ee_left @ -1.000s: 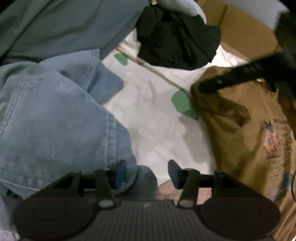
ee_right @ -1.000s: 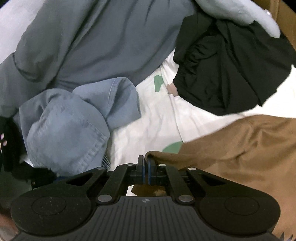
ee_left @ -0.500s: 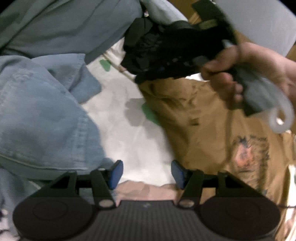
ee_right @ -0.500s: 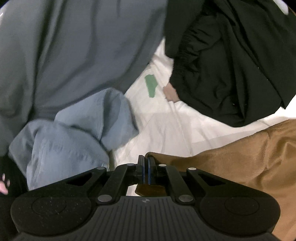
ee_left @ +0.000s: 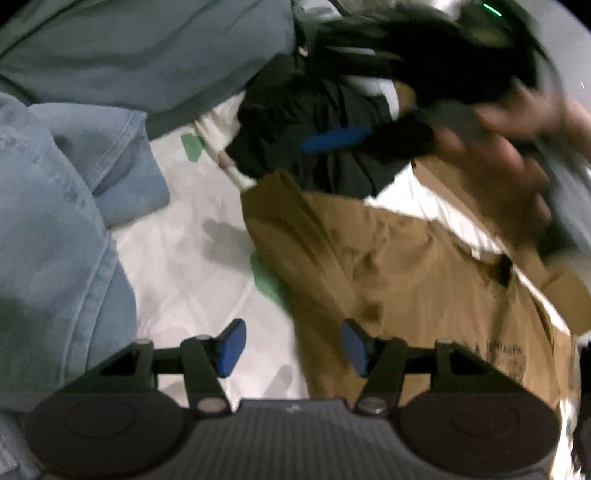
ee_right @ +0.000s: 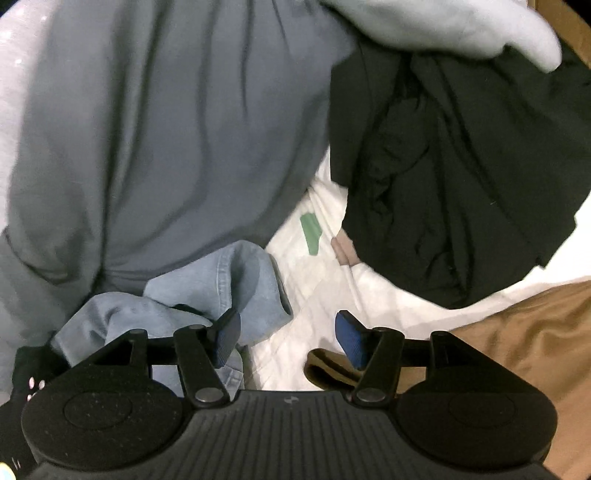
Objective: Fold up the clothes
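1. Far left, a light-blue denim garment (ee_left: 55, 229) lies heaped on the white sheet (ee_left: 184, 266) that covers the worktop; its hem reaches toward the middle of the sheet.
2. Behind it a large grey-blue garment (ee_right: 166, 129) spreads across the back, its lower edge lying over the denim.
3. The left hand-held gripper (ee_left: 290, 347) hangs low over the sheet with its jaws spread wide and nothing between the blue pads (ee_left: 231, 345). Bare sheet lies under its left finger and the brown cloth under its right one.
4. Two green tape patches mark the sheet: one (ee_left: 192, 146) near the back beside a pale seam, another (ee_left: 267, 278) half under the edge of the brown shirt.
5. The brown T-shirt (ee_left: 406, 277) lies right of centre, rumpled, with dark print toward its lower right.
6. A black garment (ee_right: 461, 166) sits bunched behind the T-shirt, with a pale grey-blue piece (ee_right: 461, 26) draped over its top.
7. The right hand-held gripper (ee_right: 288, 338) is also open and empty. A folded brown edge of the T-shirt lies just by its right finger, and the denim by its left.
8. On the far right, in the left wrist view, the person's hand (ee_left: 509, 177) shows as a blur above the T-shirt.
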Tool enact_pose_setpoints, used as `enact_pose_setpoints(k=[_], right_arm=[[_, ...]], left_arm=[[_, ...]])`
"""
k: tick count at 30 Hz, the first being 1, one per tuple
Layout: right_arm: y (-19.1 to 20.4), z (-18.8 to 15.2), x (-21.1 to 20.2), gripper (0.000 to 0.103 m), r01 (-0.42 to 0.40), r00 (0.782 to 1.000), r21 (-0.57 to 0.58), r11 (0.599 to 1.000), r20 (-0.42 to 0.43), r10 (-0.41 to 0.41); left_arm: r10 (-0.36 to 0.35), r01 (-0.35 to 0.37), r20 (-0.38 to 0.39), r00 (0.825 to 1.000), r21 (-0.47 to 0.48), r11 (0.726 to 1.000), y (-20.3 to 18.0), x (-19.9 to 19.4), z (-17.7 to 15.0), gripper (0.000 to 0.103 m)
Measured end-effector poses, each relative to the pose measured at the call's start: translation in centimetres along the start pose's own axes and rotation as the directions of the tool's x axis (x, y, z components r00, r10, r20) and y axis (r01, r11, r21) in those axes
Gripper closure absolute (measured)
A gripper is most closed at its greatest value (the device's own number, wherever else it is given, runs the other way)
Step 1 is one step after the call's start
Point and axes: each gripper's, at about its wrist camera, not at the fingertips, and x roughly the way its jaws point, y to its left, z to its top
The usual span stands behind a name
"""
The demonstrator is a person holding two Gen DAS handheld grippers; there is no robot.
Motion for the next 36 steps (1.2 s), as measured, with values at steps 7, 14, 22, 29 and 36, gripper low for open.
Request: enact_pose_setpoints(k=[7, 14, 22, 29, 36], right_arm=[[-3.6, -4.0, -4.2, 0.039, 0.098, 0.991, 0.004, 0.995, 0.092, -0.098], [-6.9, -10.5, -4.8, 0.041, 0.187, 0.976, 0.125, 0.974, 0.092, -0.199], [-10.3, -16.3, -2.2, 0.047, 0.151, 0.978, 0.321, 0.935, 0.087, -0.188], [-10.0, -16.6, -2.0, 0.096, 0.075, 0.979, 0.358, 0.931, 0.151, -0.137], [-5.1, -16.9, -2.8, 0.098, 0.016, 0.974, 0.252, 0.967, 0.216, -0.072]], left_arm=[[0.008, -0.008, 0.012, 1.0, -0.016, 1.0, 0.1, 0.5, 1.2, 0.042], [0.005, -0.005, -0.002, 1.0, 0.002, 1.0, -0.2, -0.1, 0.7, 0.042], [0.003, -0.002, -0.035, 0.999, 0.039, 0.999, 0.8, -0.6, 1.0, 0.042], [-0.033, 0.033, -0.07, 0.997, 0.008, 0.999, 2.4, -1.2, 3.7, 0.042], [-0.024, 0.026, -0.093, 0.995, 0.014, 1.0, 3.8, -2.1, 7.2, 0.037]])
